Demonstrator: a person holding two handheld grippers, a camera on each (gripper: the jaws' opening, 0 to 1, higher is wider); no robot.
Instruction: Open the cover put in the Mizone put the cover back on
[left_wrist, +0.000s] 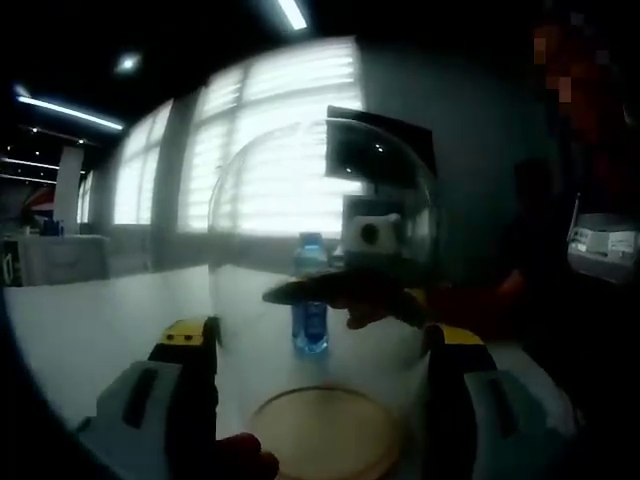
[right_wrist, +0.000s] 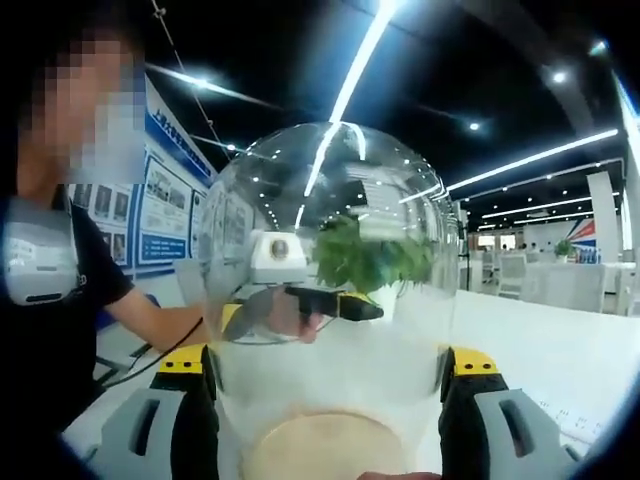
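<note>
The desk (left_wrist: 90, 330) carries a wooden base (left_wrist: 325, 432) with a clear dome cover (left_wrist: 320, 230) on it, upright, between the jaws of the left gripper (left_wrist: 320, 350) and right gripper (right_wrist: 330, 385). Both sit wide apart, flanking the dome from opposite sides; whether they touch it I cannot tell. The Mizone (left_wrist: 311, 295) stands upright beyond the dome, straight ahead of the left gripper.

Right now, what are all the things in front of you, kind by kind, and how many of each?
Clear glass dome cover: 1
Round wooden base: 1
Blue Mizone bottle: 1
Grippers: 2, left gripper and right gripper, one on each side of the dome
Total: 5
</note>
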